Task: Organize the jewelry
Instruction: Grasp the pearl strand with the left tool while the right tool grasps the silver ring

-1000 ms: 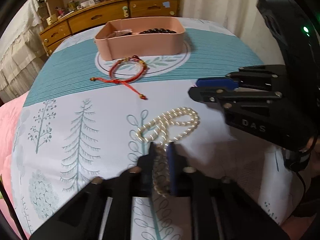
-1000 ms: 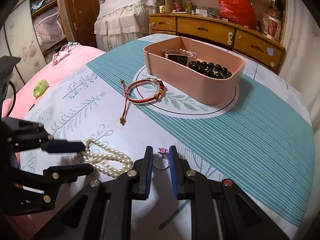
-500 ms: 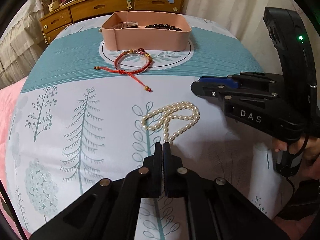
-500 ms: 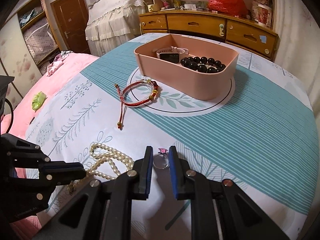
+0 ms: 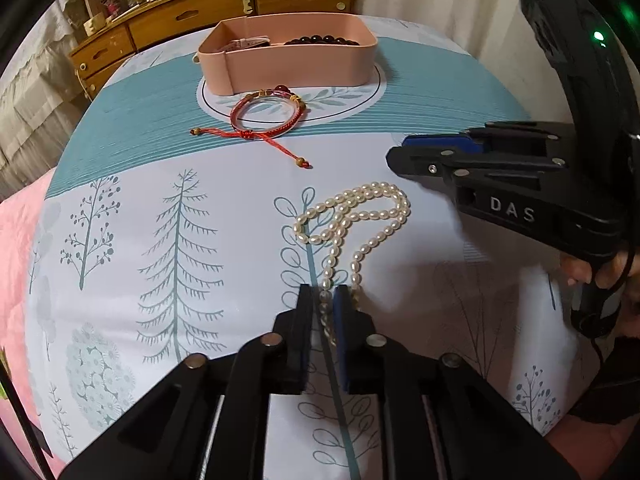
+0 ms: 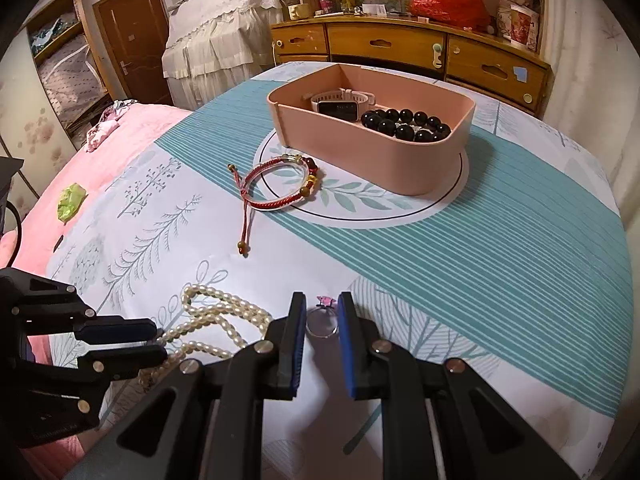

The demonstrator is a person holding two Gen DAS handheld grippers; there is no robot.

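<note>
A white pearl necklace [image 5: 352, 216] lies on the patterned cloth; it also shows in the right wrist view [image 6: 216, 320]. My left gripper [image 5: 322, 300] has its jaws slightly apart around one strand of the necklace. My right gripper [image 6: 322, 312] is open, its jaws on either side of a silver ring with a pink stone [image 6: 322, 320] that lies on the cloth. A red cord bracelet [image 5: 266, 116] [image 6: 280, 184] lies in front of a pink tray [image 5: 288, 60] [image 6: 372, 160]. The tray holds a white watch [image 6: 342, 104] and a black bead bracelet [image 6: 404, 124].
A wooden dresser [image 6: 400, 48] stands beyond the table. A pink bedspread [image 6: 80, 184] lies to the left, with a green scrap [image 6: 72, 200] on it. The right gripper body [image 5: 520, 184] fills the right of the left wrist view.
My left gripper, shut half a second ago, now has its jaws slightly parted around a pearl strand. The right gripper stays open around the ring.
</note>
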